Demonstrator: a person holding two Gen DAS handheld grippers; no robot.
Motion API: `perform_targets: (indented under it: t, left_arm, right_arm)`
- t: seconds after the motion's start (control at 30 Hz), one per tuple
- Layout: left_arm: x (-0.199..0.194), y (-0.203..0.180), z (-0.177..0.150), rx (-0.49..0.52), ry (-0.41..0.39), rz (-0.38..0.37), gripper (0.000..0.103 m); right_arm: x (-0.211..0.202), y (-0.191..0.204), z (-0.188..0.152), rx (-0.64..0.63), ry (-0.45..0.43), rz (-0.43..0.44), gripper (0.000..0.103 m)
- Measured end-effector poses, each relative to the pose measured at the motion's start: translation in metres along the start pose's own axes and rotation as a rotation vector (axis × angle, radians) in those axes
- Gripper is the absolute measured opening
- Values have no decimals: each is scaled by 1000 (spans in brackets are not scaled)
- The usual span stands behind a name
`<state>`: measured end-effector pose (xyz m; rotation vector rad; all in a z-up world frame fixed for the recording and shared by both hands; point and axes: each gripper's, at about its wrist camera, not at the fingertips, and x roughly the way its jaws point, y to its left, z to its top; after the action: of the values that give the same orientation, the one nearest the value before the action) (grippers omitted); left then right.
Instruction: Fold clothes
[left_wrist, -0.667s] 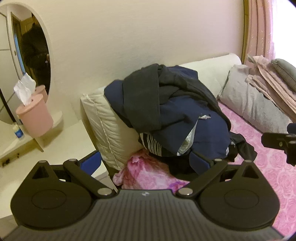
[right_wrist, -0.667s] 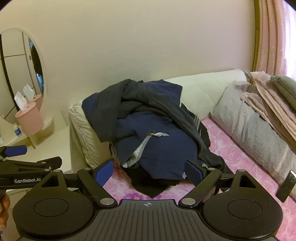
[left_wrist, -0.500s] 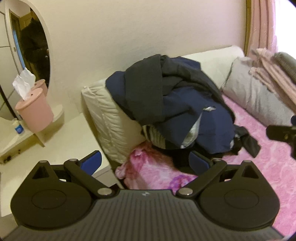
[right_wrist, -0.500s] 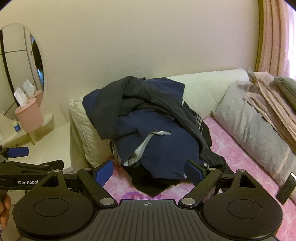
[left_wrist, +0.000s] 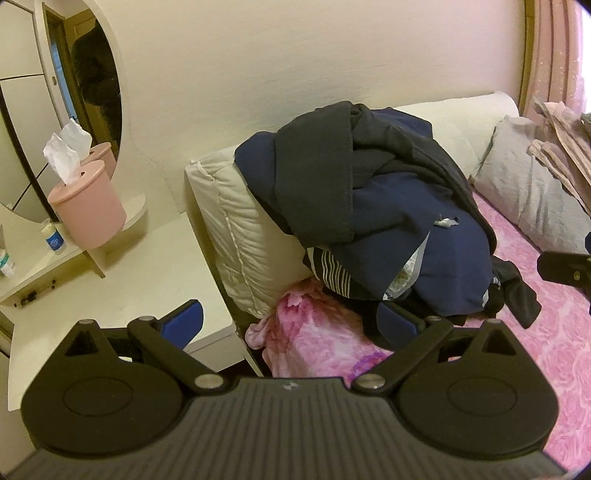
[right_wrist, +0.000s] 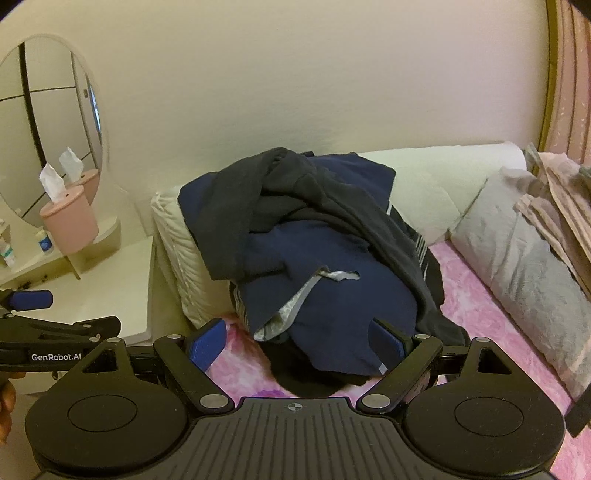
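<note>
clothes pile (right_wrist: 317, 258) ahead, right tool (right_wrist: 301, 343) (spread)

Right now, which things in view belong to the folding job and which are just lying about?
Job: pile of dark clothes; left hand-held gripper, right hand-held gripper, both open and empty.
Lying about: pink tissue holder, mirror, grey pillow, small bottle.

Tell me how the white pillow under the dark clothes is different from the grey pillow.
The white pillow is cream and quilted; the grey pillow is plain grey. The white pillow has the pile of dark clothes heaped over it; the grey pillow has folded pinkish cloth on it. Both sit on the pink bed.
</note>
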<state>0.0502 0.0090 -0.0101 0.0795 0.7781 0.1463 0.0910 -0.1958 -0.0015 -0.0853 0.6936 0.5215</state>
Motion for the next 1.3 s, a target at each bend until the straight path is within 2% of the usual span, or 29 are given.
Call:
perform_targets:
  t: [1.07,1.3]
  left_arm:
    - [3,-9,16,13,-7,26,99]
    - [8,-10,15,3,19,29,99]
  right_arm:
    - [25,-18,17,8,3,29,87]
    - [31,-22,19,-3,17,30,87]
